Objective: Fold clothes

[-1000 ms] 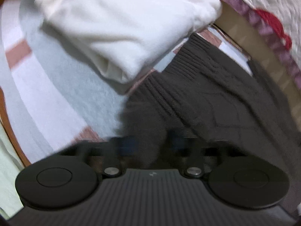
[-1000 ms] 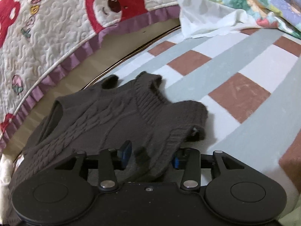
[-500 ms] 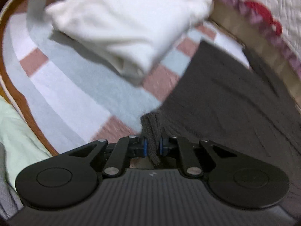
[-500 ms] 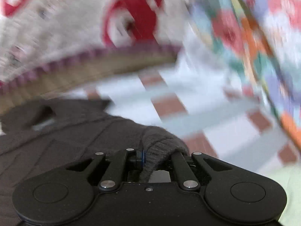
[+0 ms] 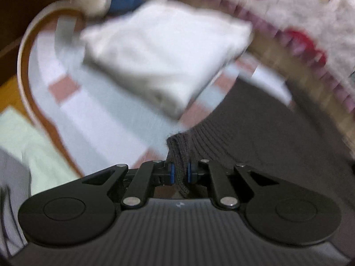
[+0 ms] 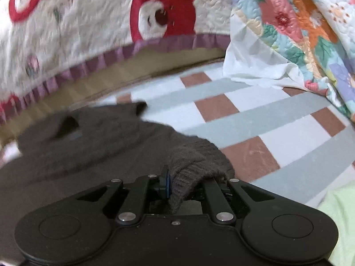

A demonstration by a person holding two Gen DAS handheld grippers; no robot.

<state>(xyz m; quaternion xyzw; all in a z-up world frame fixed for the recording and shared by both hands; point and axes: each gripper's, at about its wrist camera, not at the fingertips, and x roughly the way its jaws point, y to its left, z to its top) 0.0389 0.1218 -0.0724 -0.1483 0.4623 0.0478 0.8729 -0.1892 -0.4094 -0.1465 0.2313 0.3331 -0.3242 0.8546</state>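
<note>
Left gripper (image 5: 179,175) angled down, pinching ribbed hem of dark brown knit sweater (image 5: 266,146) between blue pads. Sweater spread on checked mat (image 5: 106,119); folded white cloth (image 5: 164,59), soft and blurred, just beyond. Right gripper (image 6: 177,187) angled down, clamped on bunched ribbed edge. Quilted bear blanket (image 6: 88,28) behind; floral quilt (image 6: 299,22) far right.

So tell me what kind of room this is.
Probably a bedroom: a quilted bear-print blanket, a floral quilt and a checked mat with a folded white garment.
</note>
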